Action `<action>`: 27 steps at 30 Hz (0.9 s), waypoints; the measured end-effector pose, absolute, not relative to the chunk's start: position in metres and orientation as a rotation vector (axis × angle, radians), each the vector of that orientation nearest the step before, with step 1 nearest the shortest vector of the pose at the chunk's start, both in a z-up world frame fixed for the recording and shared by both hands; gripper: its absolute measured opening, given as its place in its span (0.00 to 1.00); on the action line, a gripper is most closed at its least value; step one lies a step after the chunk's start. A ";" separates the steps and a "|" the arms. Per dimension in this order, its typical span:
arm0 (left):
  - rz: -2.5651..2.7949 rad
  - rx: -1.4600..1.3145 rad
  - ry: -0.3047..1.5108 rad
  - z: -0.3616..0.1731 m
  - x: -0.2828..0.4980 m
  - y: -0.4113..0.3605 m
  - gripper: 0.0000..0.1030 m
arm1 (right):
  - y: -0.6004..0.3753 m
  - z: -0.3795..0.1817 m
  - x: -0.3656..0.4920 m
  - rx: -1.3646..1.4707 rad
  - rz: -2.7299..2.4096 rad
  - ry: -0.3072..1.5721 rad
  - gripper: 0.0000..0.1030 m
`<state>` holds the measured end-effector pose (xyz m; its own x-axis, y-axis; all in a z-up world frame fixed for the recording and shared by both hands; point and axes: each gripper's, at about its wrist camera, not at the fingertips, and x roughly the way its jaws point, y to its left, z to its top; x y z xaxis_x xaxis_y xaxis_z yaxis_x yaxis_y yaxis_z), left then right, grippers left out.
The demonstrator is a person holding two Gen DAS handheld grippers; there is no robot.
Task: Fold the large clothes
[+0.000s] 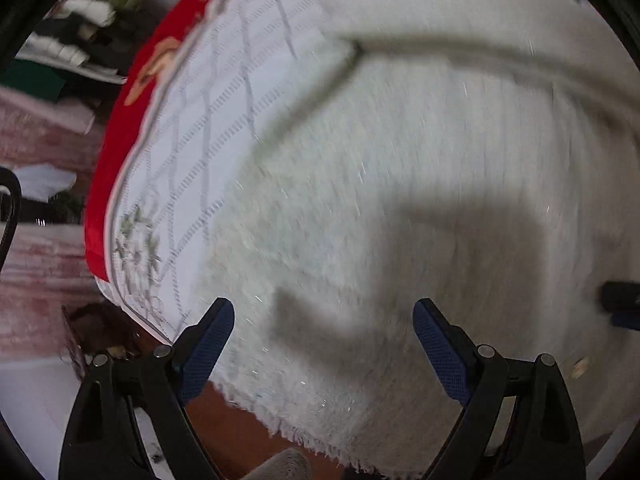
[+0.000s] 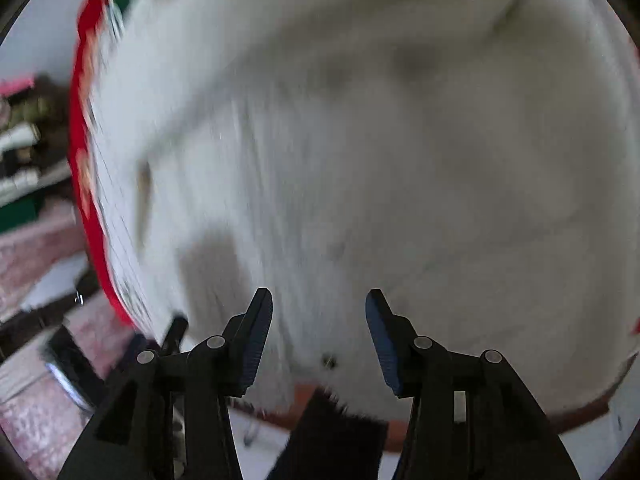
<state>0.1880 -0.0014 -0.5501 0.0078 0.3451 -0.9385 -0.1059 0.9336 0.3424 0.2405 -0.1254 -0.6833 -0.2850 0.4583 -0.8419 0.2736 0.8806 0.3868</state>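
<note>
A fluffy white garment [image 1: 400,184] lay spread over the patterned bed [image 1: 132,128], directly ahead of both grippers. The left gripper [image 1: 324,312] gaped wide and empty above its fringed near edge; the right gripper [image 2: 319,304], half open and empty, hovered alongside.

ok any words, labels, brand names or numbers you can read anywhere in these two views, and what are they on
None: no readable text in either view.
Fluffy white knitted garment: no label or tag showing.
White quilted bed cover with red border: only a stitched lattice and orange flower motifs, no lettering.
Stacked folded clothes on the shelf: too blurred and small to tell.
Left tool and right tool, both open: no markings visible.
</note>
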 end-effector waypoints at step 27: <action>0.333 0.011 1.388 -0.492 0.227 -0.007 0.89 | -0.208 -0.581 0.245 0.644 0.104 1.695 0.62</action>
